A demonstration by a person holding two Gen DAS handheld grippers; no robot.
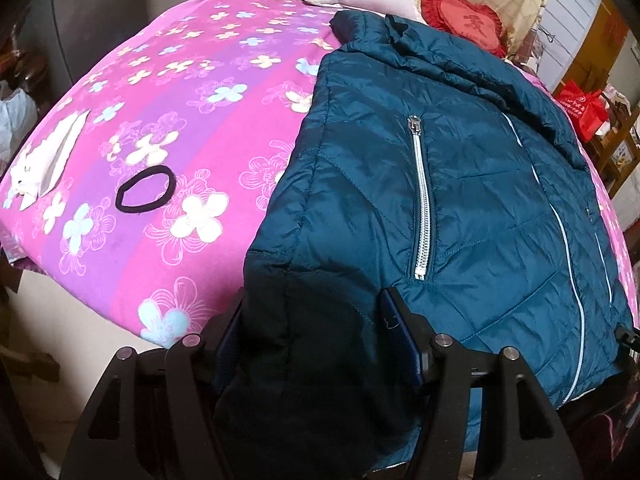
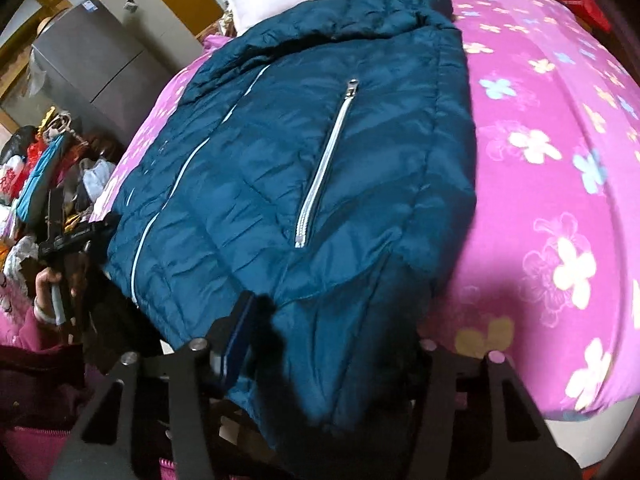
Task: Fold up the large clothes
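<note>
A dark teal quilted jacket (image 1: 460, 184) lies on a pink flowered bedspread (image 1: 192, 112), collar at the far end, a silver pocket zipper on top. My left gripper (image 1: 312, 312) holds the jacket's near left hem corner between its jaws; the fabric fills the gap. In the right wrist view the same jacket (image 2: 320, 152) fills the middle, and my right gripper (image 2: 332, 328) has the near right hem bunched between its jaws. The left gripper (image 2: 76, 236) shows there at the jacket's far left hem, held by a hand.
A black hair band (image 1: 146, 192) and a white folded item (image 1: 52, 156) lie on the bedspread at left. Pillows and a red heart cushion (image 1: 464, 20) sit at the head. A grey cabinet (image 2: 100, 60) and cluttered bags (image 2: 36, 168) stand beside the bed.
</note>
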